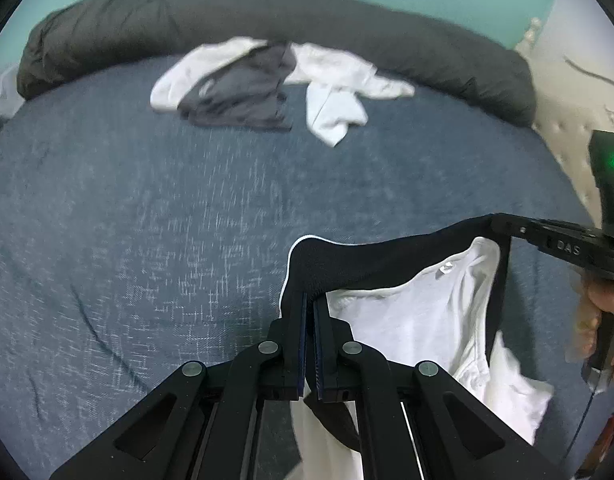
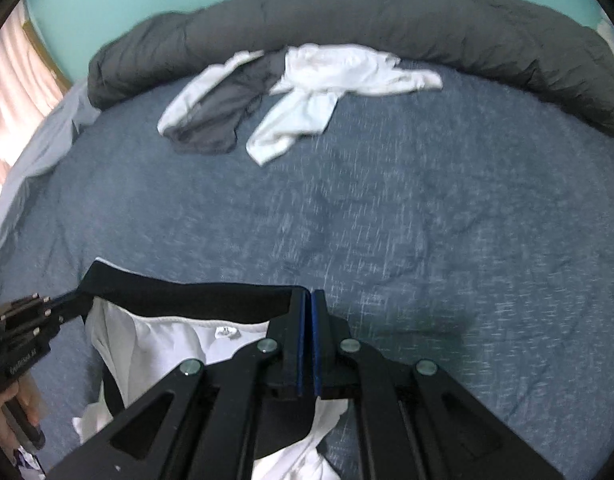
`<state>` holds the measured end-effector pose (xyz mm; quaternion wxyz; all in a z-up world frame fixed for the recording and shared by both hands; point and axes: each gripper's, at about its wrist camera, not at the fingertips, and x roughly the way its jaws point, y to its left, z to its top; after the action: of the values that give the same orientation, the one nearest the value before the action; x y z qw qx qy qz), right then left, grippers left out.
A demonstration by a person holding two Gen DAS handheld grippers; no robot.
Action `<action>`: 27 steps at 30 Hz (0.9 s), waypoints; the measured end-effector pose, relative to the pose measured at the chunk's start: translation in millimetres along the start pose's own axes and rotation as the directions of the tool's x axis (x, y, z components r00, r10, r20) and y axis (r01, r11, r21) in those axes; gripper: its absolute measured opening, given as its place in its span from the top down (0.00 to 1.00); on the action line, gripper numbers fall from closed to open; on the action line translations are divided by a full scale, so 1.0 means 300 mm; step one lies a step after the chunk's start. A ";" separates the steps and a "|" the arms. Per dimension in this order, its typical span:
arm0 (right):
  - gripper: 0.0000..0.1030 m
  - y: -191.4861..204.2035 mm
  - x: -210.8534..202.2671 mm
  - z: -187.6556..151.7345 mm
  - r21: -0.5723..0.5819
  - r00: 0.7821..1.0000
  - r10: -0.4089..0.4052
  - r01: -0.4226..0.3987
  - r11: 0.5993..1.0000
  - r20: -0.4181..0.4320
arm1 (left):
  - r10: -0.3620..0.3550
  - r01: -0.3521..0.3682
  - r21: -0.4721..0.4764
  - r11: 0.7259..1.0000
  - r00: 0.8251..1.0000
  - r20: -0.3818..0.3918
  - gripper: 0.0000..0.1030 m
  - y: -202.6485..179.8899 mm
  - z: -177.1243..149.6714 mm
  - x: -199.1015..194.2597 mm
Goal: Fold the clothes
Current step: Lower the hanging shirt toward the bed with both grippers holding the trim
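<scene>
I hold a white garment with a black band (image 1: 387, 260) stretched between both grippers above the blue bed (image 1: 147, 220). My left gripper (image 1: 310, 300) is shut on one end of the band. My right gripper (image 2: 309, 300) is shut on the other end (image 2: 187, 292). The white body (image 1: 419, 320) hangs below the band; it also shows in the right wrist view (image 2: 155, 344). The right gripper shows at the right edge of the left wrist view (image 1: 503, 226), and the left gripper at the left edge of the right wrist view (image 2: 73, 302).
A pile of white and grey clothes (image 1: 267, 84) lies at the far side of the bed, also in the right wrist view (image 2: 291, 88). A dark grey rolled duvet (image 1: 347, 20) runs along the teal wall. A tufted headboard (image 1: 567, 128) stands at right.
</scene>
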<state>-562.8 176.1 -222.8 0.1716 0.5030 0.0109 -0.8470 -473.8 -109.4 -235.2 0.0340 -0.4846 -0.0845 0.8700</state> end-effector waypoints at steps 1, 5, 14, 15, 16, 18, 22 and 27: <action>0.97 -0.003 0.025 -0.009 -0.002 1.000 0.005 -0.005 1.000 -0.011 | 0.003 -0.003 -0.004 1.000 1.000 -0.014 0.97 0.010 -0.003 0.028; 0.97 -0.024 0.106 -0.035 0.006 0.999 0.018 -0.017 1.000 -0.048 | -0.012 0.012 -0.018 1.000 0.999 -0.031 0.95 0.037 -0.010 0.089; 0.97 -0.078 0.123 -0.050 0.022 0.994 0.105 -0.105 0.994 -0.017 | -0.001 0.001 0.072 0.997 1.000 -0.004 0.66 0.040 0.021 0.077; 0.96 -0.078 0.119 -0.051 0.022 0.993 0.116 -0.115 0.993 -0.008 | 0.001 0.000 0.074 0.997 1.000 -0.004 0.64 0.043 0.026 0.079; 0.96 -0.077 0.117 -0.053 0.018 0.993 0.121 -0.121 0.993 -0.001 | -0.001 0.001 0.076 0.997 1.000 0.000 0.64 0.042 0.029 0.081; 0.96 -0.071 0.112 -0.058 0.005 0.992 0.125 -0.125 0.992 0.012 | 0.000 -0.002 0.101 0.995 1.000 0.014 0.61 0.029 0.033 0.086; 0.94 -0.048 0.102 -0.064 -0.052 0.987 0.155 -0.153 0.987 0.039 | 0.007 -0.009 0.168 0.986 1.000 0.011 0.61 -0.001 0.039 0.125; 0.91 -0.027 0.123 -0.063 -0.105 0.988 0.147 -0.143 0.984 0.034 | -0.019 0.022 0.168 0.986 1.000 -0.020 0.62 0.007 0.039 0.171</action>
<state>-565.2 177.1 -264.9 0.2588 0.4751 0.0141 -0.8409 -510.8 -105.6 -272.3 0.0846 -0.4871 -0.0156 0.8691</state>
